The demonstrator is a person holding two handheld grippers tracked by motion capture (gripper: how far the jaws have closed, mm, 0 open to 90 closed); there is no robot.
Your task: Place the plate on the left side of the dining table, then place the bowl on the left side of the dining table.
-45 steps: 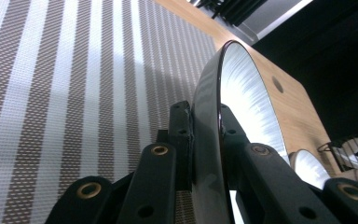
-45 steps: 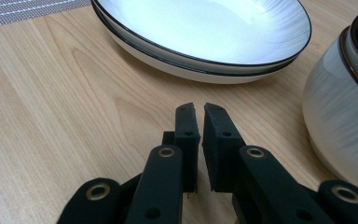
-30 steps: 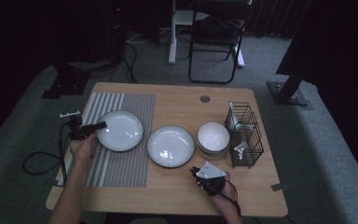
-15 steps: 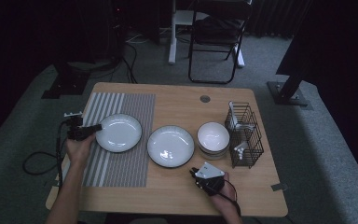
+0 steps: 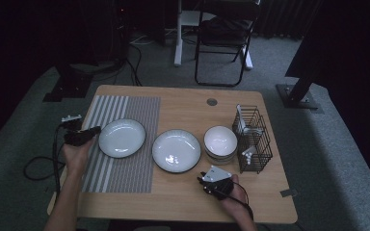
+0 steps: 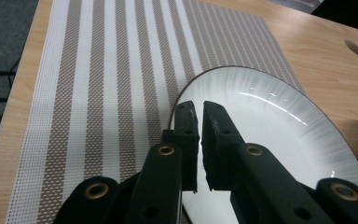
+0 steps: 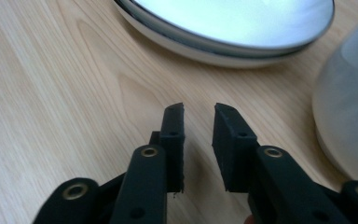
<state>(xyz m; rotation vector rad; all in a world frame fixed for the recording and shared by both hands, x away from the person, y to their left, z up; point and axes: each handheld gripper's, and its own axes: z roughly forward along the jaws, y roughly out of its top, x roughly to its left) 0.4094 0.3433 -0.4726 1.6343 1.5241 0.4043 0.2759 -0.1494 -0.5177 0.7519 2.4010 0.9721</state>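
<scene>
Right gripper view: bowl (image 7: 349, 116) (cropped).

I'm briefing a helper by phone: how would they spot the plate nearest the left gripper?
Find the brown-and-white striped woven placemat on the wooden table's left part. The white, dark-rimmed round plate lies on it; the similar plate and stacked bowls sit on bare wood.

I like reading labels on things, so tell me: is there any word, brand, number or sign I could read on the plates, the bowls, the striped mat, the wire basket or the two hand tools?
There are none to read: the plate, the second plate, the stacked bowls, the striped placemat, the wire basket, the left gripper and the right gripper bear no lettering that shows.
The white pieces in the basket are too small to tell.
</scene>
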